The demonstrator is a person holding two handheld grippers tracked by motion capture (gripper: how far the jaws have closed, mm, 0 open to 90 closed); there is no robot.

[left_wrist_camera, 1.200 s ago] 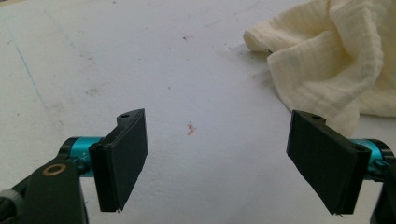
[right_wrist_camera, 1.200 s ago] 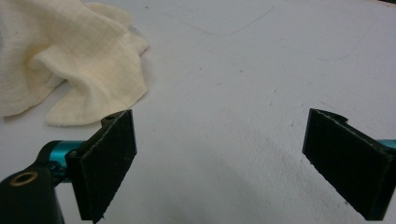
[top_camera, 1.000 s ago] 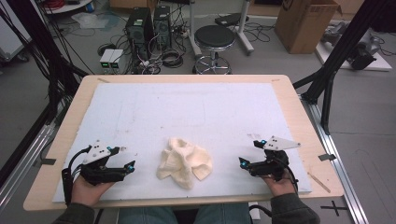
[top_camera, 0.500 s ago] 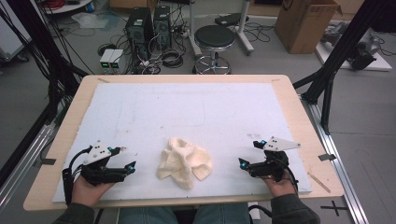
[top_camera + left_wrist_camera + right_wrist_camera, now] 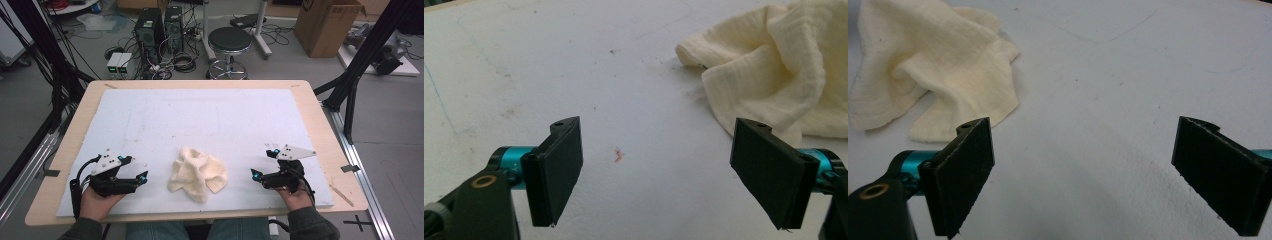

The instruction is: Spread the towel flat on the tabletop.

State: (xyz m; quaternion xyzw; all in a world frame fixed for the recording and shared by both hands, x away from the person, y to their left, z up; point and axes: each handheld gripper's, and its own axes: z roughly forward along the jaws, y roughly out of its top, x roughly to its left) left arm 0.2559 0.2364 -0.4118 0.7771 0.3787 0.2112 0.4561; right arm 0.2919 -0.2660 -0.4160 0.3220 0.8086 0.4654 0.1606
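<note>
A crumpled cream cloth (image 5: 196, 172) lies on the white mat (image 5: 200, 120) near the front edge, between the two hands. My left gripper (image 5: 141, 177) rests on the mat to the cloth's left, open, its jaws pointing at the cloth with a gap between. In the left gripper view the cloth (image 5: 774, 65) lies ahead at upper right, and the left gripper (image 5: 666, 172) holds nothing. My right gripper (image 5: 256, 175) rests to the cloth's right, open and empty. In the right gripper view the cloth (image 5: 933, 70) sits at upper left, beyond the right gripper (image 5: 1093, 175).
The mat covers a wooden table (image 5: 320, 125). Beyond the table's far edge stand a black stool (image 5: 229, 42), computer towers (image 5: 160, 25) with cables, and a cardboard box (image 5: 330, 25). Black frame legs (image 5: 360, 65) flank the table's sides.
</note>
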